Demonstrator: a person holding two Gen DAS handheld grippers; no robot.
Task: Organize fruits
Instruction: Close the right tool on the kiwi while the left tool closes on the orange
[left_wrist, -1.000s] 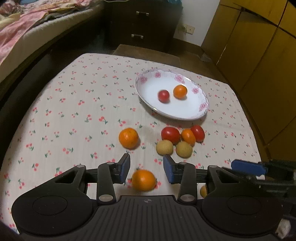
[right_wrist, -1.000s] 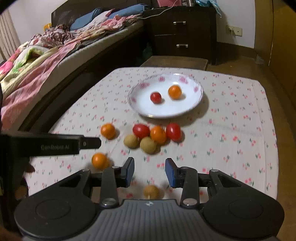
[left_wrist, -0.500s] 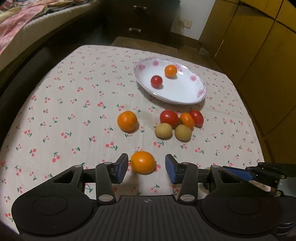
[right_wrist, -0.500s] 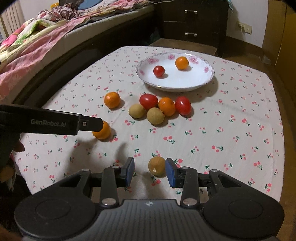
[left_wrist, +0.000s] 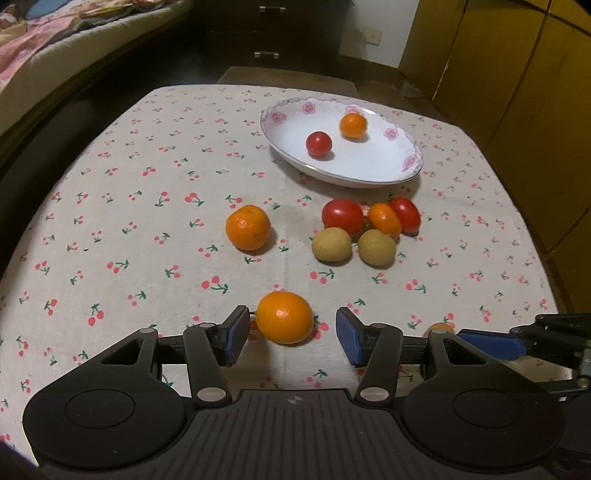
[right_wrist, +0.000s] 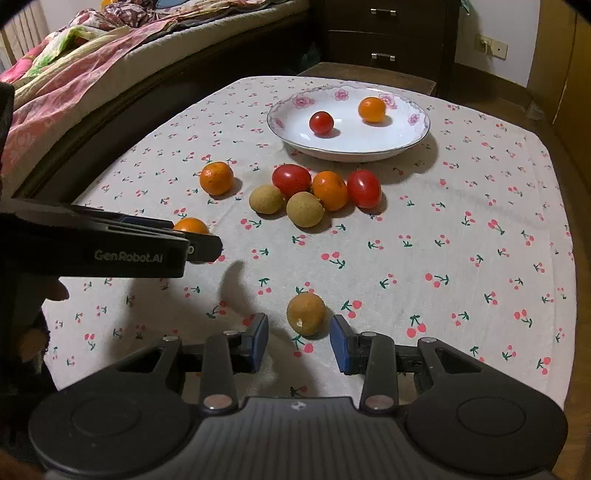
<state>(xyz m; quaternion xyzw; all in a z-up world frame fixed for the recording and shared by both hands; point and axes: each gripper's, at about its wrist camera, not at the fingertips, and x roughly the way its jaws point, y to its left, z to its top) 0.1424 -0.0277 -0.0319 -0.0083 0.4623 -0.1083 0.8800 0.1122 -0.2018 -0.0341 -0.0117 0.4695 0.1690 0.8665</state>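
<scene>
Cherry-print tablecloth (left_wrist: 147, 206): orange (left_wrist: 284, 317) between parted, just-widened left fingers (left_wrist: 236, 332); longan (right_wrist: 306, 313) between parted right fingers (right_wrist: 258, 341).

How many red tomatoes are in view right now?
3: one tomato on the plate, and two on the cloth in the cluster below it, at its left and right ends. None seems hidden.

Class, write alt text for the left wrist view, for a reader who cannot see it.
The left gripper, its jaws having just been opening, hangs open around an orange on a cherry-print tablecloth. Beyond lie another orange and a cluster of tomatoes and small tan fruits. A flowered plate behind holds a tomato and a small orange fruit.
</scene>
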